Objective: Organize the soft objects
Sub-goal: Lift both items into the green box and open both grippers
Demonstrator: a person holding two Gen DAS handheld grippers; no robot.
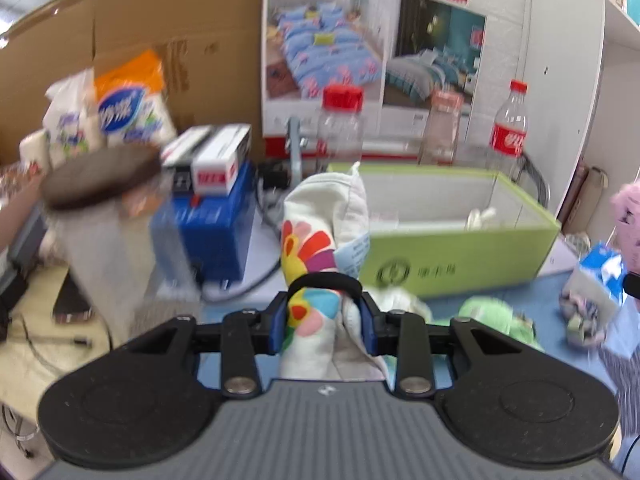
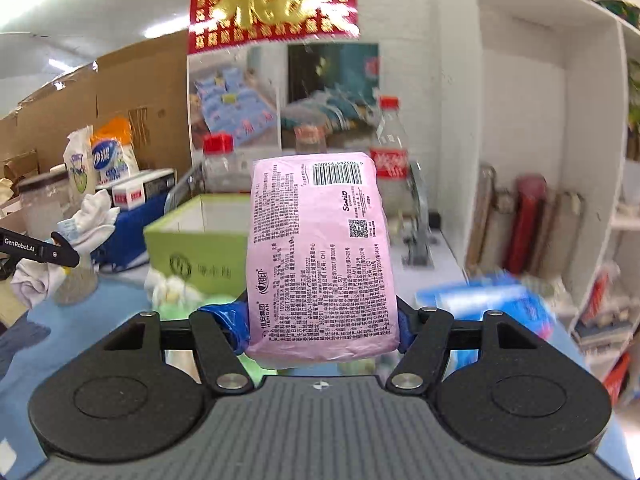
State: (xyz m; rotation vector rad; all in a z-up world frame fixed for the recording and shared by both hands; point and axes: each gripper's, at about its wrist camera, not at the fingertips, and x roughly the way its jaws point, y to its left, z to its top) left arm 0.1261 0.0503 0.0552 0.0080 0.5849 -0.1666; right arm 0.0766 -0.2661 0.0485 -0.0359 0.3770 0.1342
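My left gripper (image 1: 325, 322) is shut on a white cloth with a colourful flower print (image 1: 320, 236) and holds it upright above the blue table, left of the open green box (image 1: 460, 256). My right gripper (image 2: 320, 328) is shut on a pink tissue pack (image 2: 320, 252), held upright in front of the green box (image 2: 192, 256). The left gripper with its white cloth also shows at the left of the right wrist view (image 2: 60, 254). A green soft toy (image 1: 496, 316) and a blue tissue pack (image 1: 596, 280) lie on the table by the box.
Three clear bottles with red caps (image 1: 342, 128) stand behind the box. A blue case (image 1: 208, 232) and a jar with a dark lid (image 1: 100, 208) stand at the left. A white shelf with books (image 2: 528, 224) stands at the right. Another blue pack (image 2: 492, 304) lies on the table.
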